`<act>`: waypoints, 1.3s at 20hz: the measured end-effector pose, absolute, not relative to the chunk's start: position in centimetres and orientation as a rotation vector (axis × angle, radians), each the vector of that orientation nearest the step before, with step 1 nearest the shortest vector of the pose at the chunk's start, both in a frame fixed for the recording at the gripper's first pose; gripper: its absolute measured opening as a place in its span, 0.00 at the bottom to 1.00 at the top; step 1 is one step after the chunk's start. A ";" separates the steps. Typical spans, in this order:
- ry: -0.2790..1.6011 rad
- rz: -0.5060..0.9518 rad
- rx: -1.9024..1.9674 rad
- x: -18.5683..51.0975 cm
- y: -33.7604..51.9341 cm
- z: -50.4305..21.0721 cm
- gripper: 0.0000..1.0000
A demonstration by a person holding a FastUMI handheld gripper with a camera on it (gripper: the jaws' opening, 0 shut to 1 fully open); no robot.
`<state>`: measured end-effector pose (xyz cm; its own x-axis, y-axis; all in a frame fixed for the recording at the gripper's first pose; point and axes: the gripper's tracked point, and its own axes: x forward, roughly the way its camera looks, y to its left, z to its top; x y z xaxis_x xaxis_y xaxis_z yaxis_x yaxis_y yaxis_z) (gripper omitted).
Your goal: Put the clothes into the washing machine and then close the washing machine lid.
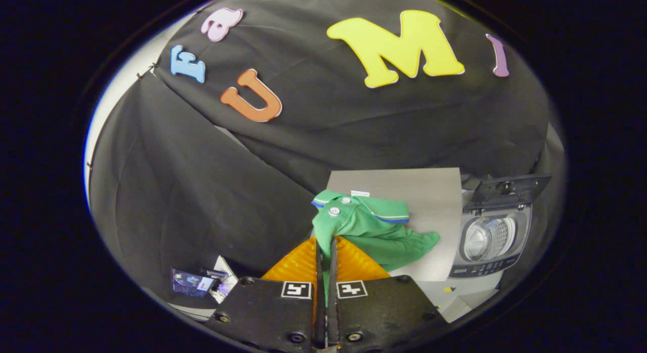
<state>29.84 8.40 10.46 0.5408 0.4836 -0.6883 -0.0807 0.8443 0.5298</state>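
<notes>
At the bottom centre of the frame the gripper is closed on the green polo shirt, both fingers pinching a thin fold of it. Most of the cloth hangs loose ahead of them over the grey worktop (only a narrow pinch holds it), so it could slip free. At the right, the washing machine stands open, its lid up; trailing fabric could snag the rim.

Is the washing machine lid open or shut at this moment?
Open: the lid stands raised behind the washing machine, baring its drum. Gripper pinches the green shirt.
</notes>
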 end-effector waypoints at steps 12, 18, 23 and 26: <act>0.754 0.243 0.486 25.1 0.1 18.8 0.05; 0.725 0.108 0.490 21.6 -5.5 19.4 0.05; 0.723 -0.006 0.518 19.1 -9.6 19.2 0.05; 0.740 -0.071 0.522 18.4 -12.0 18.5 0.05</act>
<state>18.37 -12.00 18.46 0.7422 0.1189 -0.6596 0.2413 0.8707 0.4285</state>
